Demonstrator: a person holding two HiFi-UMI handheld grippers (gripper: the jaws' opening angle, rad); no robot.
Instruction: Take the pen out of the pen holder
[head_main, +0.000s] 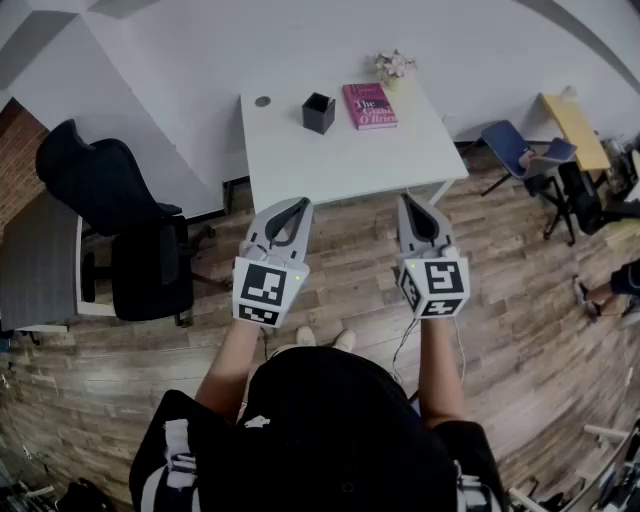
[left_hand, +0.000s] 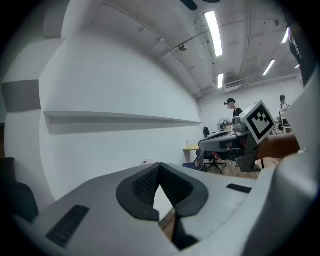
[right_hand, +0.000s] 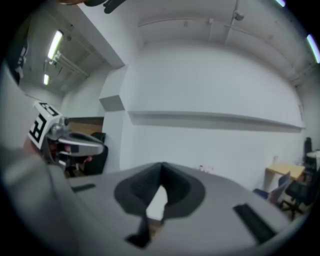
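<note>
The black square pen holder (head_main: 318, 112) stands on the white table (head_main: 340, 160), near its far edge. I cannot make out a pen in it from here. My left gripper (head_main: 301, 205) and right gripper (head_main: 410, 200) hover side by side over the wooden floor, just short of the table's near edge and pointing toward it. Both are shut with nothing between the jaws. In the left gripper view the left gripper (left_hand: 159, 166) has its dark pads meeting at the tip. The right gripper (right_hand: 162, 165) looks the same in its own view. The holder shows in neither gripper view.
A pink book (head_main: 369, 105) lies right of the holder, with a small flower bunch (head_main: 393, 65) behind it and a round grommet (head_main: 262, 101) at the table's far left. A black office chair (head_main: 130, 230) stands at the left. A blue chair (head_main: 520, 145) and a yellow desk (head_main: 575, 130) are at the right.
</note>
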